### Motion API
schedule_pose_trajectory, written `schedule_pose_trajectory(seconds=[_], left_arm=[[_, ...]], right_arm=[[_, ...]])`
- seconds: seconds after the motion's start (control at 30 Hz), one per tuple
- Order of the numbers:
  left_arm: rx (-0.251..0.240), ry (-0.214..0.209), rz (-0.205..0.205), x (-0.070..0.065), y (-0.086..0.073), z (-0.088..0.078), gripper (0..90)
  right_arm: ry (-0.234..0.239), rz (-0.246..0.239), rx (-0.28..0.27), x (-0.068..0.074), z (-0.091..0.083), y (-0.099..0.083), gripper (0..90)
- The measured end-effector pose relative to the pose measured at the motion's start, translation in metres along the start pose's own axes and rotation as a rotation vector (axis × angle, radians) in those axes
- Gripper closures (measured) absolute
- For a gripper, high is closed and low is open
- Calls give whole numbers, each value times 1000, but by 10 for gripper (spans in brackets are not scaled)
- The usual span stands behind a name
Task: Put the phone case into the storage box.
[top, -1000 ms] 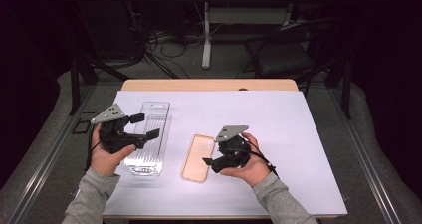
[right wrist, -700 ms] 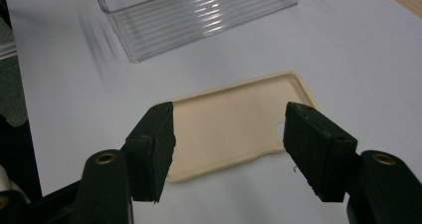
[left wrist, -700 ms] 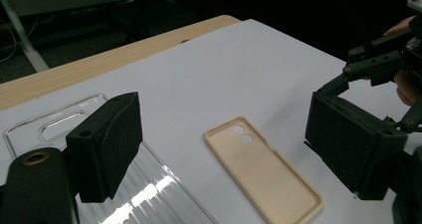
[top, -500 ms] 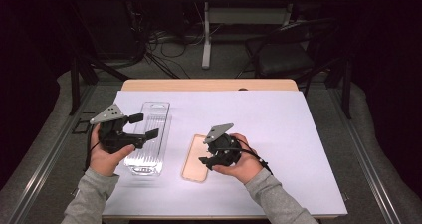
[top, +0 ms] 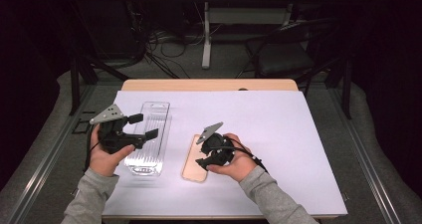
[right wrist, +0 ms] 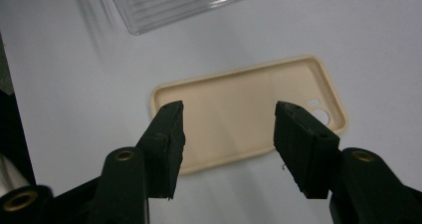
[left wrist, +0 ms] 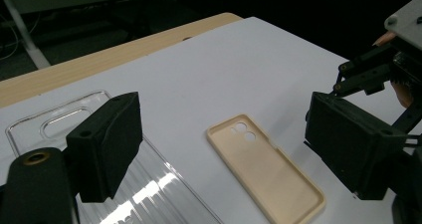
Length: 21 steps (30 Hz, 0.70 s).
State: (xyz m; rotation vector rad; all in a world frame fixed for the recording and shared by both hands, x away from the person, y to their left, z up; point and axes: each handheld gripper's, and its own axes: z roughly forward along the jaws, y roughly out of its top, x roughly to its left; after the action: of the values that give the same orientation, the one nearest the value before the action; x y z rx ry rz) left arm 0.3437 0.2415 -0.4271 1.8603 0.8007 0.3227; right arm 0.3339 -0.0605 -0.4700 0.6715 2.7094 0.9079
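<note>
Jaws of the right gripper (right wrist: 226,144) had just been closing, half open, above the beige rubbery phone case (right wrist: 244,114) lying hollow side up on the white sheet (top: 278,134), nothing pinched. A good grasp probably needed 1 pad inside, 1 outside the near long rim. Beyond, the left gripper (top: 142,126) hovered wide, holding nothing, over the clear ribbed plastic tray (top: 152,109).

Dark room; grey floor (top: 50,134); black chair (top: 281,55); cables (top: 159,45) behind table (top: 209,84).
</note>
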Motion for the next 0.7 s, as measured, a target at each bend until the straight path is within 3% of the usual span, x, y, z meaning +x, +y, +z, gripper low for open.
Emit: schedule_pose_trajectory(seconds=[0.13,0.37,0.57,0.7], left_arm=[[0,1,0,0,0,0,153],[-2,5,-3,1,-1,-1,153],[-1,5,-5,2,-1,-1,153],[0,7,-7,2,-2,0,153]], right_arm=[[2,-16,47,1,4,2,489],[53,-86,137,10,18,5,605],[77,-134,168,18,26,5,659],[109,-129,199,24,32,3,681]])
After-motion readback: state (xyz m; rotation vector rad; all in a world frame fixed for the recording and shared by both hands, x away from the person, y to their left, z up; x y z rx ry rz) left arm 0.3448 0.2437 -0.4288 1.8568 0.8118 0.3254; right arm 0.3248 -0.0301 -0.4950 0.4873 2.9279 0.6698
